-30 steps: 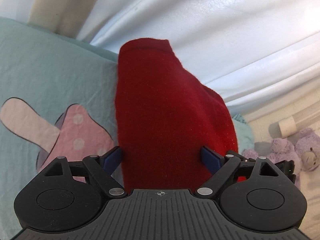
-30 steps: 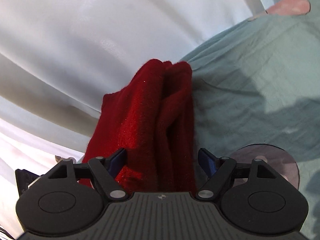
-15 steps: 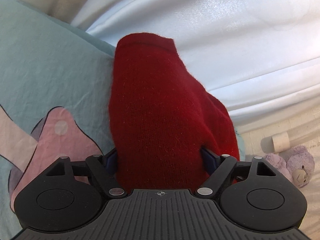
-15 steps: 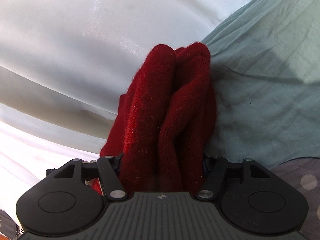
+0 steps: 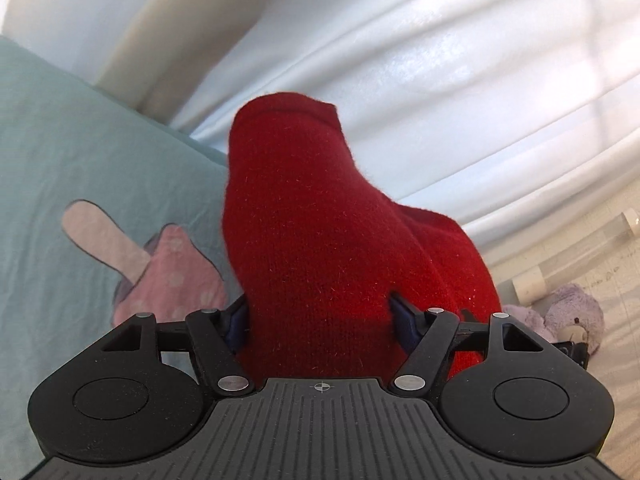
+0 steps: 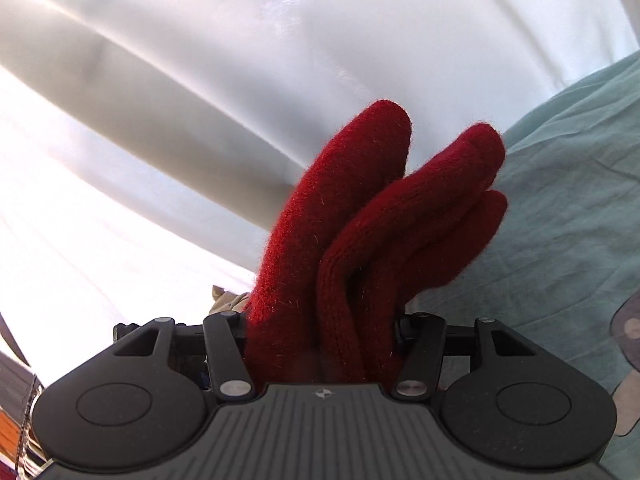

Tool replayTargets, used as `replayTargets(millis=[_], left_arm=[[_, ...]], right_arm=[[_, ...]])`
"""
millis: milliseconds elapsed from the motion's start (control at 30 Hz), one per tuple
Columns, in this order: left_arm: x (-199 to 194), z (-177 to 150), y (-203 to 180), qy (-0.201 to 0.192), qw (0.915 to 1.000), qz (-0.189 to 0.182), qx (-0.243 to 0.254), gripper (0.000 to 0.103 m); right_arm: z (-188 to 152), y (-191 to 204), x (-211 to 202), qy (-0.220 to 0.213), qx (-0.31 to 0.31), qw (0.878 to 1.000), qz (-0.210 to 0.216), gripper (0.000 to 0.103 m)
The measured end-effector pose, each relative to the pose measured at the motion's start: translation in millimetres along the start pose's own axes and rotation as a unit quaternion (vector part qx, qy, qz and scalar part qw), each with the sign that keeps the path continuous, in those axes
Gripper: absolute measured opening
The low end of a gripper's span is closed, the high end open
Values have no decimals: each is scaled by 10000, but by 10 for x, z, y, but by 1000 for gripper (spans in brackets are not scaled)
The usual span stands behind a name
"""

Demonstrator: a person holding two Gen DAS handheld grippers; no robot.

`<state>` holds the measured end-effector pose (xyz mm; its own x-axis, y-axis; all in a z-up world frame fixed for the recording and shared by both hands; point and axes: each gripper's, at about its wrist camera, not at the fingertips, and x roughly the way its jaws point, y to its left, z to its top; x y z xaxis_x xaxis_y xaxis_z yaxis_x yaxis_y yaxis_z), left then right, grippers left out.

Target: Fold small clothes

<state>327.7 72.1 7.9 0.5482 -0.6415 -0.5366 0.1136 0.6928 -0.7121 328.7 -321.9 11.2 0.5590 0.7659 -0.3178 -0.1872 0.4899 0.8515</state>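
Pale-green bedsheet [image 5: 80, 152] lies under both hand-held grippers, left [image 5: 320, 316] and right [image 6: 320, 328], each just clenched onto the red knit garment [image 5: 320, 240].

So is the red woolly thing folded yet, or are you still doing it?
Still doing it. The red knit garment already looks doubled over in thick layers. Both the left gripper and right gripper have just closed on it, above the mushroom-print sheet. Left: laying it down flat and neat.
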Motion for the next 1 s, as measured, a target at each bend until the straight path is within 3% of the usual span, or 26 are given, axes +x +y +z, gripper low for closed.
replayTargets(millis=[100,167,200,267,300,467,567,667,800,867,1000], left_arm=[[-266,-85,71,-102,9989,438,150,77],[-405,-194,151,-179,9948,975,242,72],[-489,-262,167,-235,9918,1210,342,65],[-681,-429,188,-351,9868,1503,494,65],[-765,-529,187,-343,9854,1577,538,66],[-1014,-1082,1,-202,9797,1691,1056,78],[-902,-1313,-76,74,9772,1643,1343,80],[-735,-1375,-35,206,9738,1896,1242,79],[-636,-1340,27,176,9629,2534,912,75],[-673,-1337,33,180,9639,2529,809,75],[-649,-1337,5,178,9608,2636,844,76]], right_arm=[[-132,165,95,136,-233,9996,70,56],[-238,212,173,238,-340,9990,-145,61],[-305,239,215,306,-470,9973,-471,61],[-467,310,190,169,-795,9896,-1186,62],[-557,347,133,42,-910,9860,-1398,62],[-963,507,-269,-218,-511,9884,-1411,62],[-1177,579,-411,-446,-325,9872,-1495,63],[-1285,485,-439,-256,-120,9901,-1376,63],[-1483,517,-243,139,-738,9830,-1674,57],[-1540,573,-146,160,-1163,9711,-2077,47],[-1591,628,-36,136,-1788,9550,-2361,43]])
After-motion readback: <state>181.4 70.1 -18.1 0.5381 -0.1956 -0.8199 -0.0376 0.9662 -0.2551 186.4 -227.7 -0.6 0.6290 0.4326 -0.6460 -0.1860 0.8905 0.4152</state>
